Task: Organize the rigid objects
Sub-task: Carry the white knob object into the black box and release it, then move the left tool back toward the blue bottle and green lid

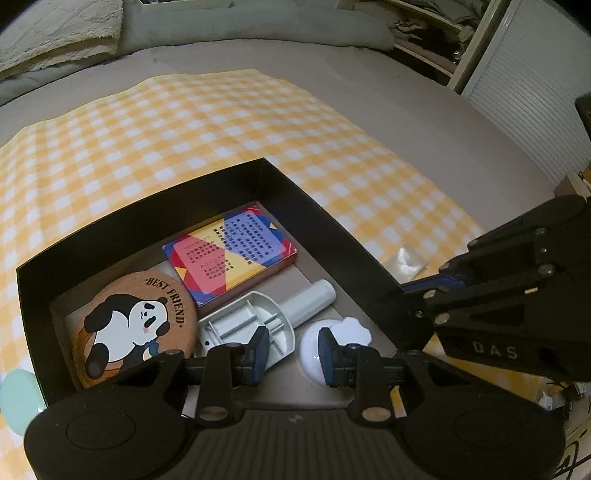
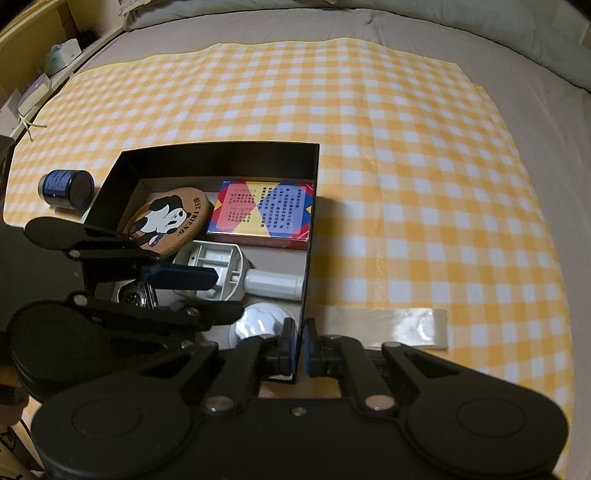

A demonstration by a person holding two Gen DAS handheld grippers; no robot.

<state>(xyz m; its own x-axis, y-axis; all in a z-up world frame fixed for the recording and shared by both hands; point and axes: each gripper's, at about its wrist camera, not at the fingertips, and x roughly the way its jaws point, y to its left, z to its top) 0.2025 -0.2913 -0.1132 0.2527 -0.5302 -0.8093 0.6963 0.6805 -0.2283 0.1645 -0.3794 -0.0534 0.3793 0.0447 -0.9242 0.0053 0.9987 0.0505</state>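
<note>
Four items fill one black box (image 2: 221,155): coaster (image 1: 136,325), card box (image 1: 229,251), scoop (image 1: 258,325), white puck (image 1: 314,354).

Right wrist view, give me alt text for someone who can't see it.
The right gripper is shut on the near wall of an open black rectangular box on a yellow-and-white checked cloth. Inside lie a round cork panda coaster, a colourful printed card box and a grey plastic handled tool; the left gripper reaches in.

Yellow-and-white checked cloth (image 2: 406,166) spread over a grey bed sheet (image 1: 388,92). Grey pillow (image 1: 258,26) and cream blanket (image 1: 55,33) at the head. White slatted door (image 1: 528,96) and wooden shelving (image 2: 40,48) flank the bed. Lighting dim.
</note>
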